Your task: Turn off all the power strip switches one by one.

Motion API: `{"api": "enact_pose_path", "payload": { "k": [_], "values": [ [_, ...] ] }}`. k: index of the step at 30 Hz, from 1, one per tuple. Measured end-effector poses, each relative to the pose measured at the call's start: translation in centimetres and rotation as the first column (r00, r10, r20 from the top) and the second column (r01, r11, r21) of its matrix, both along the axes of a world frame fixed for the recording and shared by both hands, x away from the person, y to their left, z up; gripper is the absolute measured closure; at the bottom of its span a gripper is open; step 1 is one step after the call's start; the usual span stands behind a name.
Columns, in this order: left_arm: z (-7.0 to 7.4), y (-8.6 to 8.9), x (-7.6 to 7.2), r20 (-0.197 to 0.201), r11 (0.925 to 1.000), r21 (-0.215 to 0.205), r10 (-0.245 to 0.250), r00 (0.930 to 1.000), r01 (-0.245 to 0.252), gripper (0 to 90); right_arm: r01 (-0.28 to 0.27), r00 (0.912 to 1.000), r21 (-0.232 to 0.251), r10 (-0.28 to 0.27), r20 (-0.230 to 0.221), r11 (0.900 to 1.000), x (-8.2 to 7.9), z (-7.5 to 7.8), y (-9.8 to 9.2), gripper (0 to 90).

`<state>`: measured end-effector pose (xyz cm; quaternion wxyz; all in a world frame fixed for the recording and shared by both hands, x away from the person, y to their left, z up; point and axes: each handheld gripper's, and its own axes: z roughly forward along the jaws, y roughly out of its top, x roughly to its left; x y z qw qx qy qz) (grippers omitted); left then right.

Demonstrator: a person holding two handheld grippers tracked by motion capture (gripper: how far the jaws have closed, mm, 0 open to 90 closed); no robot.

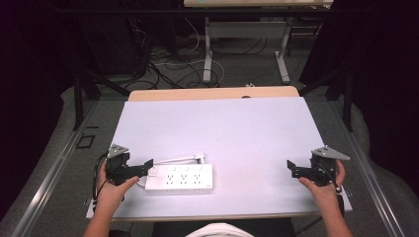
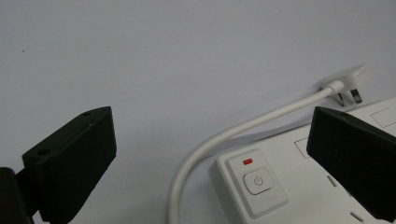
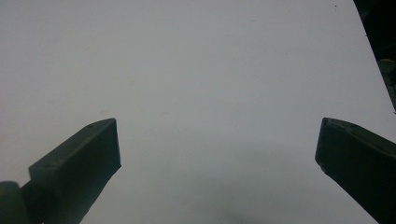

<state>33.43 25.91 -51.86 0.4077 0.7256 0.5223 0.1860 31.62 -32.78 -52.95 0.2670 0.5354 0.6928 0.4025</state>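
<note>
Left gripper (image 2: 210, 158): 2 blocky matte-black jaws spread wide, flanking the switch end of a glossy white rectangular power strip (image 1: 180, 178) near the table's (image 1: 247, 128) front-left. Right gripper (image 3: 217, 163): jaws wide, holding nothing, above smooth white tabletop.

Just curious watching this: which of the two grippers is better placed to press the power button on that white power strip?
The left gripper, probably. It hovers open at the power strip's switch end, with the power button between its jaws. The right gripper is open over bare table, far away.
</note>
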Motion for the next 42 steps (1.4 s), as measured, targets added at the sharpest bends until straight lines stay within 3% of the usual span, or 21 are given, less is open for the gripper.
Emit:
{"api": "enact_pose_path", "payload": {
  "k": [3,4,10,13,15,20,22,28,31,35,42],
  "values": [
    [0.2,0.0,0.1,-0.006,0.9998,-0.007,-0.017,0.9998,0.017,1.4,-0.013,0.9998,-0.027,0.012,-0.017,1.000,-0.2,-0.2,0.1,0.0],
    [0.1,-0.1,0.1,0.006,0.9999,-0.011,-0.007,1.0000,0.007,1.4,-0.015,0.9997,-0.025,0.014,-0.019,1.000,-0.3,-0.2,0.1,0.0],
    [0.4,-0.3,0.0,-0.008,0.9997,0.013,-0.019,0.9998,0.019,3.6,-0.024,0.9997,-0.027,0.024,-0.010,0.999,-0.8,-0.2,0.5,0.0],
    [0.4,-0.2,-0.4,-0.009,0.9999,0.003,-0.016,0.9998,0.016,5.8,-0.024,0.9997,-0.027,0.024,-0.005,0.999,-0.9,0.0,0.7,0.0],
    [0.5,-0.1,-0.4,-0.007,0.9997,0.013,-0.021,0.9998,0.021,7.9,-0.026,0.9996,-0.033,0.027,0.013,0.999,-0.9,0.0,0.8,0.0],
    [0.8,-0.3,-0.4,0.001,0.9990,0.031,-0.033,0.9995,0.033,17.6,-0.043,0.9990,-0.050,0.043,0.009,0.998,-1.0,-0.2,1.1,0.0],
    [0.9,-0.3,-0.4,-0.004,0.9989,0.029,-0.038,0.9993,0.038,20.7,-0.052,0.9986,-0.055,0.052,-0.012,0.997,-0.9,-0.3,1.1,0.0],
    [0.8,-0.7,-0.3,-0.062,0.9989,0.041,-0.019,0.9979,0.022,33.3,-0.055,0.9984,-0.045,0.054,-0.016,0.997,-0.9,-0.5,1.1,1.0],
    [0.9,-0.8,-0.3,-0.075,0.9989,0.043,-0.014,0.9971,0.017,35.0,-0.057,0.9982,-0.038,0.056,-0.022,0.998,-0.9,-0.6,1.1,1.8],
    [0.9,-0.9,-0.3,-0.081,0.9998,0.013,-0.013,0.9966,0.014,40.4,-0.057,0.9981,-0.038,0.056,-0.026,0.998,-0.9,-0.7,1.2,2.5],
    [0.9,-1.3,-0.2,-0.107,0.9984,0.050,-0.022,0.9940,0.028,45.7,-0.071,0.9970,-0.036,0.070,-0.034,0.997,-0.8,-0.8,1.3,2.9]
  ]
}}
